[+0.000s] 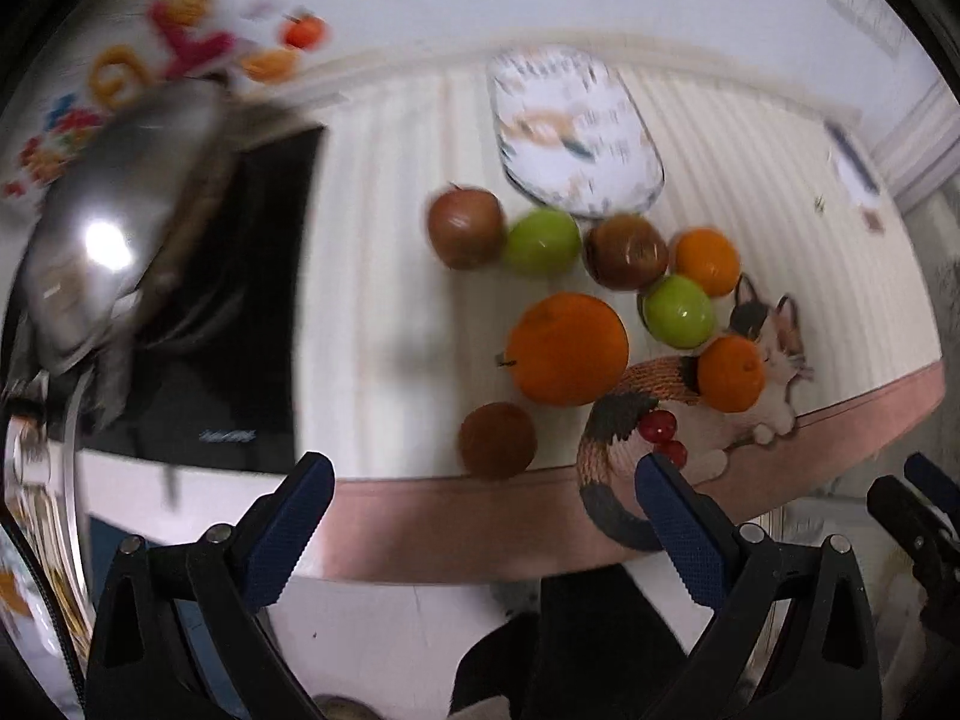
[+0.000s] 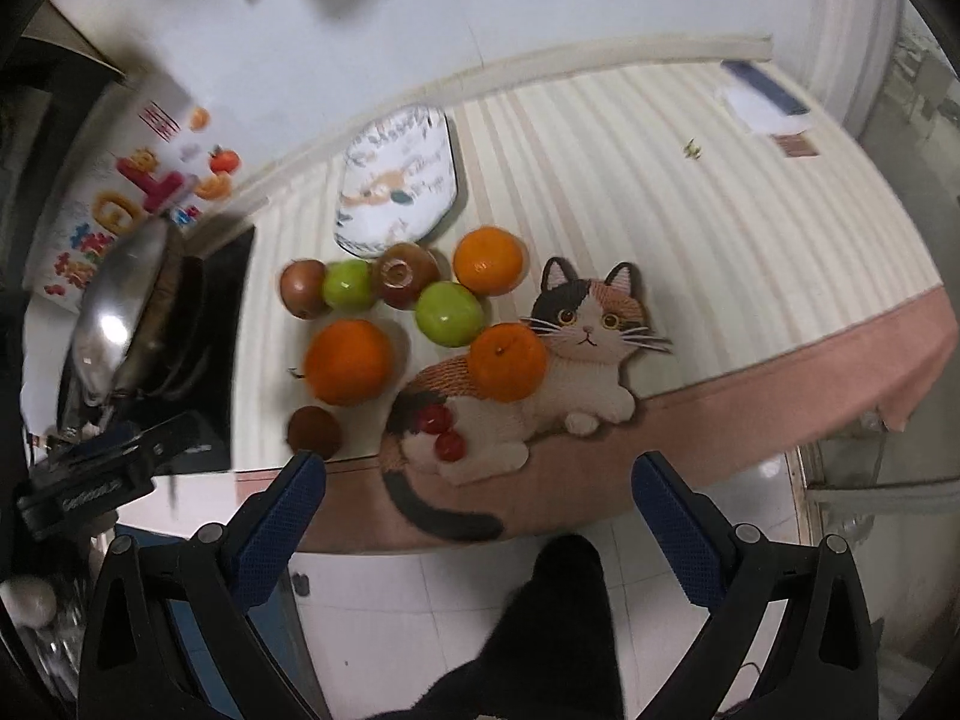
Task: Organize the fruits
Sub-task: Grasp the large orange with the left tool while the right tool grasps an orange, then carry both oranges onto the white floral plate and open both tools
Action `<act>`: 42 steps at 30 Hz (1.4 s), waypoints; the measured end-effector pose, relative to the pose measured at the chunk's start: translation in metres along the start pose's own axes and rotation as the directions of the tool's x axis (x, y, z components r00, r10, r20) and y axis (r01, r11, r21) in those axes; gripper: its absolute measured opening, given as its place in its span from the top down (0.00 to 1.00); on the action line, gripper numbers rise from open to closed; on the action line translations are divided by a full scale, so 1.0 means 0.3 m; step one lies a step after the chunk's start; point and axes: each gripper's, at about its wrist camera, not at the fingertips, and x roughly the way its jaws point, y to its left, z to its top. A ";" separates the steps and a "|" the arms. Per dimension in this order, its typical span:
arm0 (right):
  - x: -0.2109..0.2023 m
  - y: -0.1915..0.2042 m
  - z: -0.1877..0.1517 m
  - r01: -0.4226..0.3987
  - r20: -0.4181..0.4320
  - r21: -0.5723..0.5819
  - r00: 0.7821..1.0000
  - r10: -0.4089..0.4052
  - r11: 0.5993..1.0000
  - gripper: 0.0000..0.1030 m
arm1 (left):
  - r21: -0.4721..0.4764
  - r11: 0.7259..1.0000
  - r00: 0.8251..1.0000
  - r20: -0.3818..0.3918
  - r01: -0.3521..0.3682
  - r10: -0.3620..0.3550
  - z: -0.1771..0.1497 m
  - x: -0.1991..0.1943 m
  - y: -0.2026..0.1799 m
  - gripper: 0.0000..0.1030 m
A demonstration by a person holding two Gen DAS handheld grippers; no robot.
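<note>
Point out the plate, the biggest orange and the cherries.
plate (image 2: 396, 180): right wrist view, its patterned centre.
biggest orange (image 2: 348, 362): right wrist view, its front face.
cherries (image 2: 449, 446): right wrist view, the lower cherry.

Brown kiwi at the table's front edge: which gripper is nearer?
Left, going by the views. The kiwi lies ahead between the open left gripper fingers; for the right gripper it sits beside its left finger, off-centre.

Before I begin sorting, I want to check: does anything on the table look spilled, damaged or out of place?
Nothing looks spilled or damaged. The fruits lie loose on the cloth beside the empty plate, and one orange and the cherries sit on the cat mat.
</note>
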 end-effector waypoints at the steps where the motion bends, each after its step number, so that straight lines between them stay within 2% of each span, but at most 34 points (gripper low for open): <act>1: 0.042 -0.011 0.021 -0.009 -0.024 -0.005 1.000 0.009 1.000 0.00 | -0.002 1.000 0.999 -0.032 0.004 -0.004 0.032 0.047 -0.005 0.00; 4: 0.179 -0.048 0.083 -0.017 -0.101 -0.009 0.995 0.016 1.000 0.00 | -0.058 0.997 0.989 -0.134 0.056 -0.063 0.103 0.167 -0.018 0.00; 8: 0.338 -0.096 0.155 -0.045 -0.188 0.017 0.981 0.047 0.999 0.00 | -0.146 0.986 0.970 -0.216 0.081 -0.112 0.172 0.274 -0.015 0.01; 12: 0.435 -0.118 0.193 -0.077 -0.254 0.040 0.963 0.085 0.996 0.00 | -0.243 0.964 0.947 -0.268 0.110 -0.176 0.218 0.361 -0.007 0.01; 17: 0.539 -0.118 0.228 -0.114 -0.335 0.054 0.934 0.126 0.992 0.00 | -0.278 0.955 0.922 -0.333 0.106 -0.200 0.229 0.454 -0.028 0.01; 18: 0.555 -0.116 0.235 -0.118 -0.344 0.055 0.930 0.129 0.992 0.00 | -0.282 0.954 0.921 -0.338 0.099 -0.195 0.229 0.463 -0.028 0.01; 20: 0.578 -0.112 0.245 -0.123 -0.358 0.054 0.924 0.134 0.991 0.00 | -0.286 0.955 0.926 -0.335 0.076 -0.174 0.228 0.473 -0.026 0.11; 23: 0.616 -0.104 0.255 -0.119 -0.386 0.054 0.913 0.131 0.991 0.00 | -0.293 0.953 0.938 -0.303 0.077 -0.169 0.227 0.473 -0.040 0.16; 25: 0.639 -0.096 0.246 -0.119 -0.410 0.054 0.903 0.130 0.991 0.01 | -0.260 0.964 0.948 -0.288 0.057 -0.133 0.232 0.468 -0.057 0.16; 29: 0.678 -0.082 0.234 -0.116 -0.439 0.056 0.889 0.129 0.992 0.04 | -0.200 0.979 0.958 -0.276 0.026 -0.081 0.218 0.449 -0.095 0.17; 32: 0.703 -0.059 0.230 -0.100 -0.446 0.048 0.888 0.111 0.994 0.11 | -0.189 0.982 0.957 -0.277 0.027 -0.080 0.198 0.446 -0.101 0.17; 35: 0.725 -0.052 0.219 -0.080 -0.453 0.049 0.886 0.094 0.996 0.34 | -0.178 0.984 0.960 -0.271 0.027 -0.075 0.183 0.430 -0.102 0.17; 36: 0.727 -0.053 0.217 -0.089 -0.447 0.068 0.888 0.110 0.994 0.35 | -0.174 0.984 0.960 -0.269 0.027 -0.074 0.178 0.426 -0.104 0.17; 41: 0.720 -0.044 0.207 -0.070 -0.427 0.063 0.900 0.091 0.996 0.36 | -0.152 0.987 0.964 -0.252 0.049 -0.086 0.173 0.361 -0.122 0.18; 42: 0.714 -0.050 0.204 -0.070 -0.433 0.068 0.896 0.092 0.995 0.36 | -0.147 0.988 0.965 -0.247 0.056 -0.092 0.169 0.347 -0.124 0.18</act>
